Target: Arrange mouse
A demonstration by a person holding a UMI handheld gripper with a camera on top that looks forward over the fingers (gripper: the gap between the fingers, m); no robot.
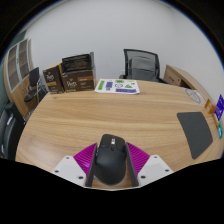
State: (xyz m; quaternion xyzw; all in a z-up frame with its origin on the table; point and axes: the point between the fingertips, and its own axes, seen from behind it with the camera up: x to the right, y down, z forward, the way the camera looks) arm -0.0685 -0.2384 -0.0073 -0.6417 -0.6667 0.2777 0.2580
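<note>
A black computer mouse [109,158] sits lengthwise between the two fingers of my gripper [110,166], over the near part of a wooden table [110,115]. The magenta pads [86,158] press against the mouse on both sides, so the gripper is shut on it. I cannot tell whether the mouse's underside touches the table. A dark grey mouse mat [194,131] lies flat on the table, ahead of the fingers and well off to the right.
At the table's far edge lies a green and white leaflet [118,86]. Behind it stand a black office chair [143,65] and brown cardboard boxes [72,74]. Another chair [10,128] stands at the left side, and a small blue item [218,105] at the right end.
</note>
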